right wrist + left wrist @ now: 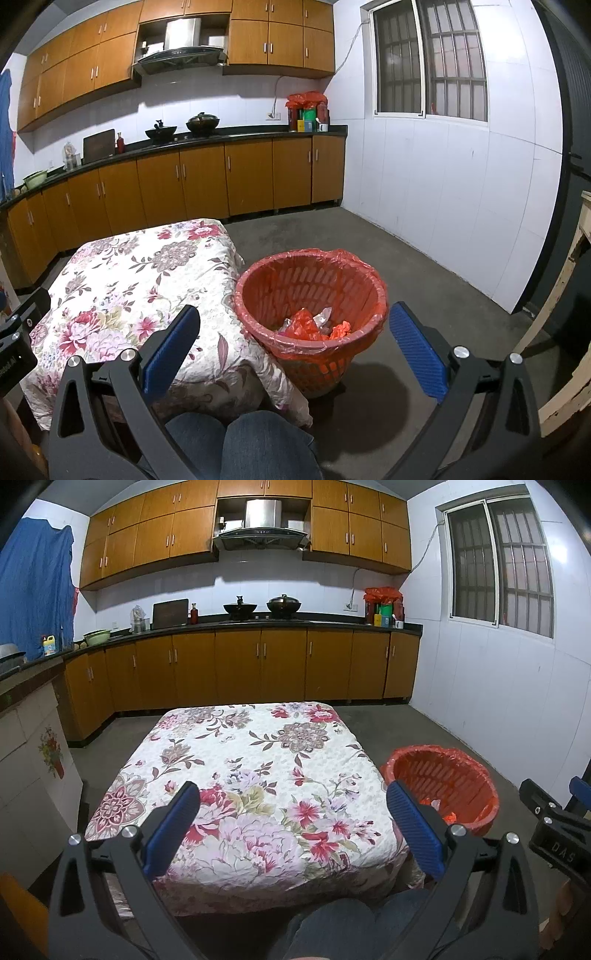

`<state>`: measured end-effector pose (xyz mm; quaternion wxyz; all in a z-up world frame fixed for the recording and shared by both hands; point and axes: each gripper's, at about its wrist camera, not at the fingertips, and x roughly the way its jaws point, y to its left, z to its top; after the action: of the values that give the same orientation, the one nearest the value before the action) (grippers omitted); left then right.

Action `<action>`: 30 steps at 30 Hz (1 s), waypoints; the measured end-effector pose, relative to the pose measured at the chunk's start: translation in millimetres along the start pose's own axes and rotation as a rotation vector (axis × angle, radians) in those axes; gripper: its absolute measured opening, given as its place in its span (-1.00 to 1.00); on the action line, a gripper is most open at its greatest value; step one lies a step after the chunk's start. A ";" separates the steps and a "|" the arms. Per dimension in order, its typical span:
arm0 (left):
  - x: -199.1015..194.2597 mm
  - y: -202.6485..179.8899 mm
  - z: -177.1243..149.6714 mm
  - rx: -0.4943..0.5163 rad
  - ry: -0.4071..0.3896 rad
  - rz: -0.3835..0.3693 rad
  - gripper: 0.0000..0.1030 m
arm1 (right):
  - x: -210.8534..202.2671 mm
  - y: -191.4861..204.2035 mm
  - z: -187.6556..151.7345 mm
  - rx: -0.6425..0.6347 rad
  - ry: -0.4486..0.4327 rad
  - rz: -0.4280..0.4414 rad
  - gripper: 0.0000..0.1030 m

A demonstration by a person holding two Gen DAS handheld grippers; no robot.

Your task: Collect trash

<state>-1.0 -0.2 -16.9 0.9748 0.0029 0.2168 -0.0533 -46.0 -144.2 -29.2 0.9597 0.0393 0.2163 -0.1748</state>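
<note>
We hold the left gripper [293,823] over the flowered bench [240,760], fingers wide and holding nothing. The right gripper [295,345] hangs before the red bin [365,277] just beside the bench, fingers wide too. The trash [314,325] lies inside the bin.

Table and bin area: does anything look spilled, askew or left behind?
Nothing stands out. The floral tablecloth carries no loose trash, the red basket stands upright beside the table with wrappers inside its liner, and both hand-held grippers are open and hold nothing.
</note>
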 end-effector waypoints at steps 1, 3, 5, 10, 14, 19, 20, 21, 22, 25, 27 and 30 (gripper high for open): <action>0.1 -0.1 -0.5 0.001 0.001 0.001 0.92 | -0.1 0.1 -0.1 0.000 0.000 0.001 0.97; -0.4 0.0 -2.5 0.002 0.002 0.005 0.92 | -0.2 0.9 -1.6 -0.001 0.002 0.003 0.97; -1.1 0.3 -3.1 0.002 0.003 0.010 0.92 | -0.3 1.8 -3.0 -0.002 0.005 0.005 0.97; -0.6 1.0 -4.7 -0.002 0.006 0.023 0.92 | -0.7 2.9 -6.1 -0.001 0.011 0.009 0.97; -0.3 1.5 -4.9 -0.006 0.009 0.030 0.92 | -0.2 2.4 -5.6 0.000 0.011 0.009 0.97; -1.1 1.6 -4.6 -0.007 0.007 0.033 0.92 | -0.4 2.4 -5.7 0.000 0.010 0.009 0.97; -1.1 1.6 -4.6 -0.007 0.007 0.033 0.92 | -0.2 2.1 -5.4 0.000 0.010 0.009 0.97; -1.2 1.6 -4.6 -0.007 0.007 0.033 0.92 | -0.2 2.0 -5.4 0.000 0.010 0.010 0.97; -1.1 1.7 -4.6 -0.007 0.007 0.033 0.92 | -0.8 2.6 -6.0 0.000 0.010 0.010 0.97; -1.2 1.8 -4.6 -0.007 0.006 0.033 0.92 | -0.4 2.2 -5.6 0.000 0.011 0.010 0.97; -1.0 1.8 -4.6 -0.007 0.007 0.033 0.92 | -0.8 2.8 -6.2 -0.001 0.011 0.010 0.97; -1.0 1.9 -4.6 -0.007 0.007 0.033 0.92 | 0.3 3.0 -5.1 -0.001 0.012 0.012 0.97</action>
<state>-3.6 1.9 -20.8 0.9748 0.0030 0.2202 -0.0365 -46.7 -140.8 -33.9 0.9595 0.0409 0.2219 -0.1689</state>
